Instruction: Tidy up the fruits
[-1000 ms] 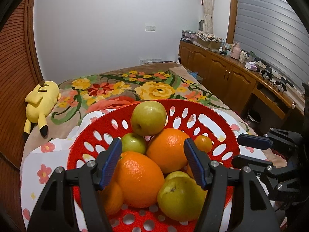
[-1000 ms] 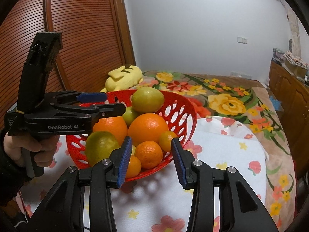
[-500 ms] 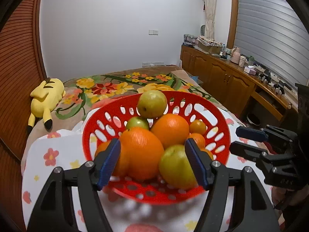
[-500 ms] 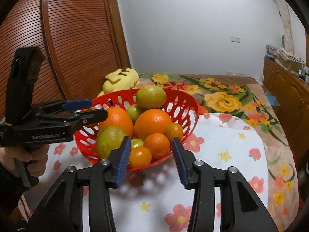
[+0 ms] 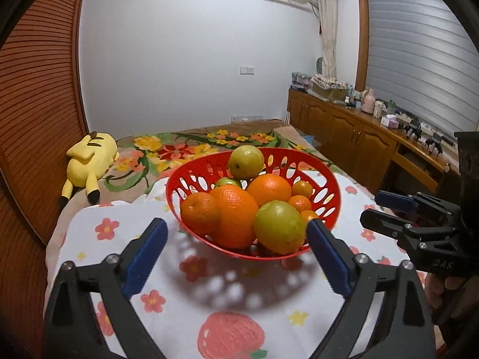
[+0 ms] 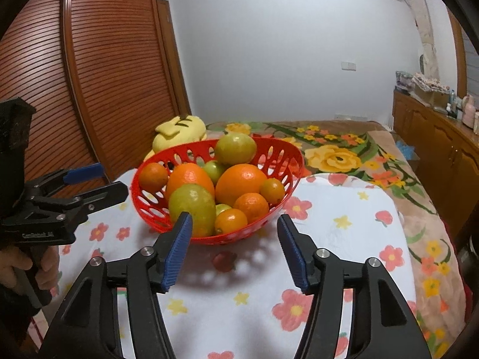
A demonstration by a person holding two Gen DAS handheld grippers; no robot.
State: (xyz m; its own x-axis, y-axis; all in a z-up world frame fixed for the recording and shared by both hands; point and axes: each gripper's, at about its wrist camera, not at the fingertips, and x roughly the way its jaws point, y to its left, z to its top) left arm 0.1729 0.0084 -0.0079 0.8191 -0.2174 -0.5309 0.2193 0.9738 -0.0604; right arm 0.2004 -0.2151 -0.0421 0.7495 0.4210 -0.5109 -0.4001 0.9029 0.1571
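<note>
A red perforated basket [image 5: 191,176] [image 6: 278,158] stands on a white flowered cloth, piled with several oranges [image 5: 236,209] [image 6: 239,182], small tangerines and green-yellow fruits [image 5: 278,224] [image 6: 191,206]; one green fruit [image 5: 246,161] tops the pile. My left gripper [image 5: 236,254] is open and empty, just in front of the basket. My right gripper [image 6: 233,248] is open and empty, in front of the basket's near rim. Each gripper shows at the edge of the other's view.
A yellow plush toy [image 5: 89,155] lies on the flowered bedspread [image 6: 344,149] behind the basket. A wooden slatted wardrobe [image 6: 89,89] is on the left, a cluttered wooden sideboard [image 5: 374,131] on the right. The white cloth [image 6: 344,224] extends right of the basket.
Both grippers have pulled back and up from the basket, which now looks smaller and farther away. Both stay open and empty. The fruit pile has not changed.
</note>
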